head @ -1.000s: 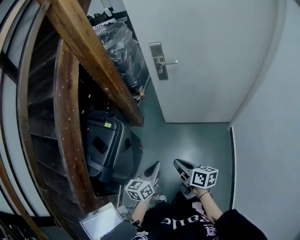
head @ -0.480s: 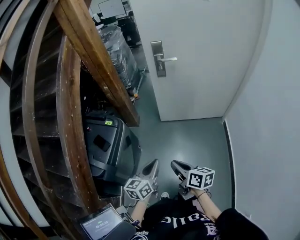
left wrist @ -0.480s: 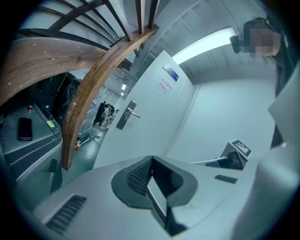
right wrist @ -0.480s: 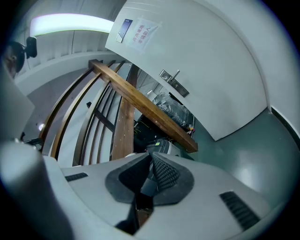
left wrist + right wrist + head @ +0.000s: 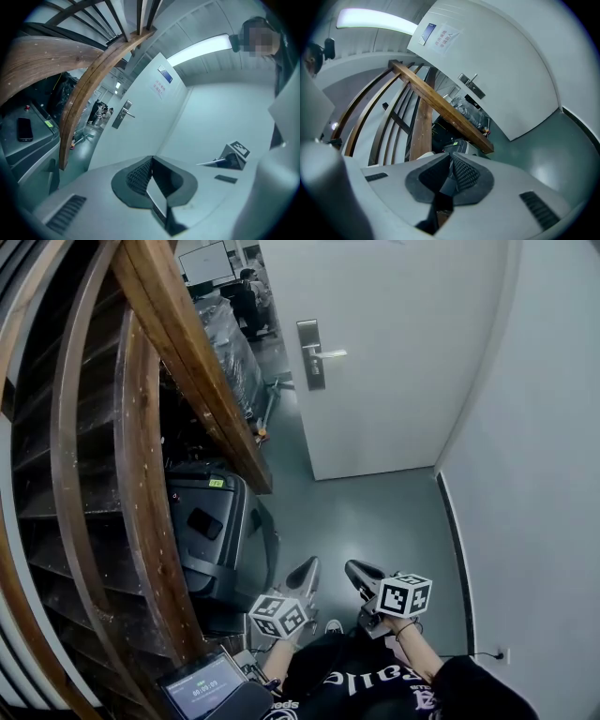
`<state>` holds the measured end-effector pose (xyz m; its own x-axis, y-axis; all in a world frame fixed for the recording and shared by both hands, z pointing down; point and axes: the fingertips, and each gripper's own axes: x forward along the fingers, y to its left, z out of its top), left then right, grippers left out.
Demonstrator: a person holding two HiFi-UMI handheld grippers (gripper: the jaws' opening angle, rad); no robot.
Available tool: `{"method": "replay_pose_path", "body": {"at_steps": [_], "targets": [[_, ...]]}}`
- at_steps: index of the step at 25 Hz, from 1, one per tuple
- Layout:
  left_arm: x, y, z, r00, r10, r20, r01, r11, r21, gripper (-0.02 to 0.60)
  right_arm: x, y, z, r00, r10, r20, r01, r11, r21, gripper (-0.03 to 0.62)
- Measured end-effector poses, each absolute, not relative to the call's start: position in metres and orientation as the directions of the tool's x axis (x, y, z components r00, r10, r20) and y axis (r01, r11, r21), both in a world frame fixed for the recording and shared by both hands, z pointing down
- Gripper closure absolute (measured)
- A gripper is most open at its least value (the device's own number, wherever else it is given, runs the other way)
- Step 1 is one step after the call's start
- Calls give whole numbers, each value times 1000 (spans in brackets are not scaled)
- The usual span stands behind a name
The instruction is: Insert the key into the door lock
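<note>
The white door [image 5: 403, 343] stands shut ahead, with its metal lock plate [image 5: 310, 367] and lever handle [image 5: 328, 353] at its left edge. Both grippers hang low near my lap, far from the lock. My left gripper [image 5: 305, 570] has its jaws together and its pads meet at the tip. My right gripper [image 5: 359, 571] stands the same way beside it. No key shows in any view. The lock plate [image 5: 121, 115] is small and distant in the left gripper view. In the right gripper view the lock plate [image 5: 471, 86] sits high on the door.
A curved wooden stair rail [image 5: 192, 352] and steps fill the left. A black suitcase [image 5: 220, 532] stands under it, with wrapped goods [image 5: 230, 338] behind. A white wall [image 5: 544, 474] closes the right. A small lit screen [image 5: 199, 686] sits by my left knee.
The head view has swung right, so the door lock and door edge sit a little more to the left. Both grippers stay low and shut in about the same place.
</note>
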<state>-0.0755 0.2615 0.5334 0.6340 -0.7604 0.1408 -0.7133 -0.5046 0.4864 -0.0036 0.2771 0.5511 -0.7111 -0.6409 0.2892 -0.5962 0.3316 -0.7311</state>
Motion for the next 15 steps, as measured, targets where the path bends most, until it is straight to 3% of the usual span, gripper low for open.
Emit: {"method": "replay_pose_path", "body": {"at_steps": [15], "targets": [[-94, 271, 528, 617, -778, 120, -719, -495, 487, 577, -13, 285, 549, -703, -646, 298, -612, 336, -716, 559]]}}
